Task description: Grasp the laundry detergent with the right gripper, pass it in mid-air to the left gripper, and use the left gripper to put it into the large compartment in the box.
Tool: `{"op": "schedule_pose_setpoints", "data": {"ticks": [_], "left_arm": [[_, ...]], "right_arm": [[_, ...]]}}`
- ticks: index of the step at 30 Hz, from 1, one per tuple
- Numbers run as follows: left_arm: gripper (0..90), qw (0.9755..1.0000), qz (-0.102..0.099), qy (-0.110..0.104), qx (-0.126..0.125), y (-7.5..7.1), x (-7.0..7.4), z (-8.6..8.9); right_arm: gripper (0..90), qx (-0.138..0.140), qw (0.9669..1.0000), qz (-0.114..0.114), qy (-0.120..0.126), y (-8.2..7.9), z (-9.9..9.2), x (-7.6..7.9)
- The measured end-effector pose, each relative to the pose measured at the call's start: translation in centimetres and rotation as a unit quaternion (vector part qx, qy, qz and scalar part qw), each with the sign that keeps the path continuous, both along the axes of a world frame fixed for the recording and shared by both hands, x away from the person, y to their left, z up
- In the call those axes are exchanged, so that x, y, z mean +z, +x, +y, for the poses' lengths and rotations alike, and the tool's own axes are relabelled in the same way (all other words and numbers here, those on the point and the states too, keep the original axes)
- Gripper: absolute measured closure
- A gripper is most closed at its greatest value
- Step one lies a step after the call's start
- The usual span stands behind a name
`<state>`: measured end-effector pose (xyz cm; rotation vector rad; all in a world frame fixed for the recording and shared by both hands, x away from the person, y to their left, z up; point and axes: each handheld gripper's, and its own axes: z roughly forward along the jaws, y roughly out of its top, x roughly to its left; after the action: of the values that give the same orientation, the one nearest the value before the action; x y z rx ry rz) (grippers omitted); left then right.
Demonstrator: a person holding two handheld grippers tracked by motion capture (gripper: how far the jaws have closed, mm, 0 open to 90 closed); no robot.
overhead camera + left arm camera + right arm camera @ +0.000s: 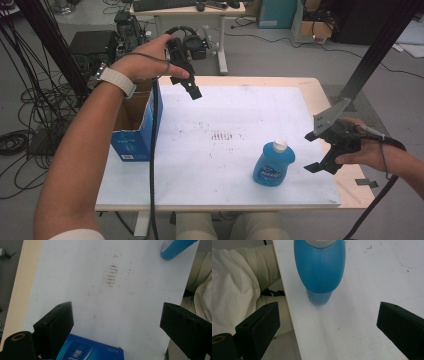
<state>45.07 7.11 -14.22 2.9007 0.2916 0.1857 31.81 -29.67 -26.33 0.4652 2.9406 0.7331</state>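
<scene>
Your counter [320, 92] is a pale wooden top covered by a white sheet, scuffed with reddish-brown marks near its middle. Take the blue bottle [272, 164] as your landmark: it stands upright with a white cap near the counter's front edge, and its label carries white lettering too blurred to read. The scuff marks lie just beyond it, toward the far side. Well to its left, at the counter's left edge, sits an open blue cardboard box [136, 130] with small white print on its side, also unreadable. Behind the counter, farther from the bottle, the grey floor holds black cables, dark equipment and a desk with a keyboard.

Your right tongs [320, 155] hover just to the right of the bottle, spread wide, with the bottle in front of them and untouched. Your left tongs [192, 90] hang above the box's far corner, spread and holding nothing.
</scene>
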Motion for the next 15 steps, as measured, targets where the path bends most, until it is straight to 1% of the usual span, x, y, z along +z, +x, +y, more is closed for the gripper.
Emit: {"op": "schedule_pose_setpoints", "data": {"ticks": [5, 9, 11, 12, 13, 14, 15], "left_arm": [[11.9, 1.0, 0.001, 0.001, 0.002, 0.0, 0.0, 0.0], [12.0, 1.0, 0.0, 0.0, 0.002, 0.0, 0.0, 0.1], [12.1, 1.0, 0.0, 0.0, 0.003, -0.1, 0.0, 0.2], [12.1, 1.0, 0.0, 0.0, 0.002, -0.1, 0.0, 0.2], [12.1, 1.0, -0.001, 0.0, 0.003, -0.1, -0.1, 0.2], [12.1, 1.0, 0.0, 0.0, 0.003, -0.1, -0.1, 0.2], [12.1, 1.0, 0.0, 0.0, 0.003, -0.1, -0.1, 0.2]], "right_arm": [[4.9, -0.002, 1.0, -0.002, 0.005, 0.1, -0.1, -0.6], [4.9, -0.002, 0.9999, -0.002, 0.016, 0.2, -0.3, -1.2], [4.9, 0.017, 0.9993, -0.018, 0.026, 0.6, -0.3, -1.7], [4.9, 0.012, 0.9995, -0.015, 0.026, 0.5, -0.3, -1.8], [4.9, -0.004, 0.9998, -0.002, 0.02, 0.3, -0.3, -1.8], [4.9, 0.015, 0.9993, -0.018, 0.028, 0.6, -0.3, -2.1], [4.9, 0.015, 0.9993, -0.02, 0.029, 0.6, -0.3, -2.2]]}}
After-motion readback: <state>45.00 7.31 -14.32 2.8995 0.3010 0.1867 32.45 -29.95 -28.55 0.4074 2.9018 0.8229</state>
